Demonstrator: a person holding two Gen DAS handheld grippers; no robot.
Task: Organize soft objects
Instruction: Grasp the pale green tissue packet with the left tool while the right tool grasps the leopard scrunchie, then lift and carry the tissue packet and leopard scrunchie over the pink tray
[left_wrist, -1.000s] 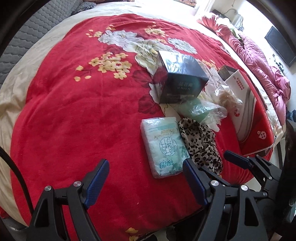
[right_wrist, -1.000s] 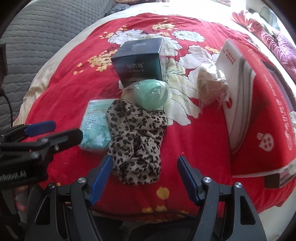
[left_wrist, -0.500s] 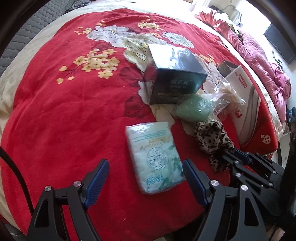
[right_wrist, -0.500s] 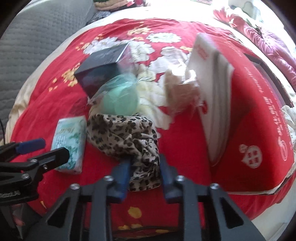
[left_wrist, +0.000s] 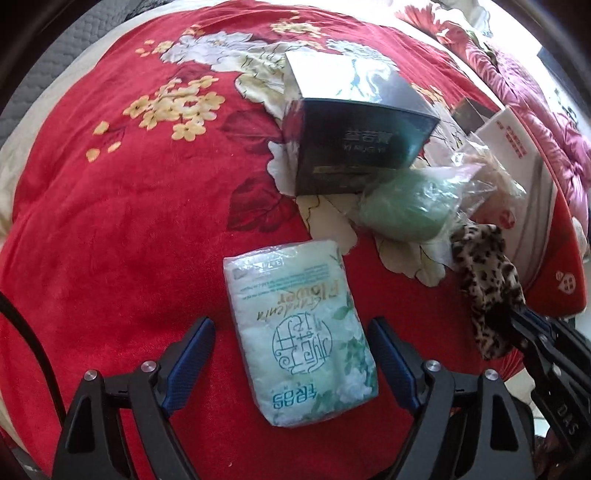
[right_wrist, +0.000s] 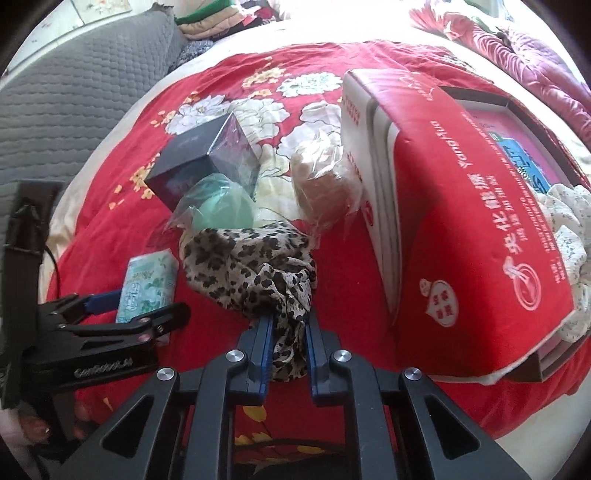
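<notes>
I am pinching the leopard-print cloth (right_wrist: 255, 266) by its bunched near end, my right gripper (right_wrist: 287, 332) having just been closing its fingers on it above the bed (left_wrist: 110, 206); it is reading limp, light; left gripper (left_wrist: 291, 354) is gaping astride the squashy tissue pack (left_wrist: 299, 332), touching nothing.

We're looking at a bed (right_wrist: 129, 122) covered by a red floral blanket (left_wrist: 110, 221), with a grey quilted cushion (right_wrist: 74, 92) at the head end. A crumpled pink quilt (right_wrist: 517, 48) lies along the far side, and strong daylight washes out that edge.
</notes>
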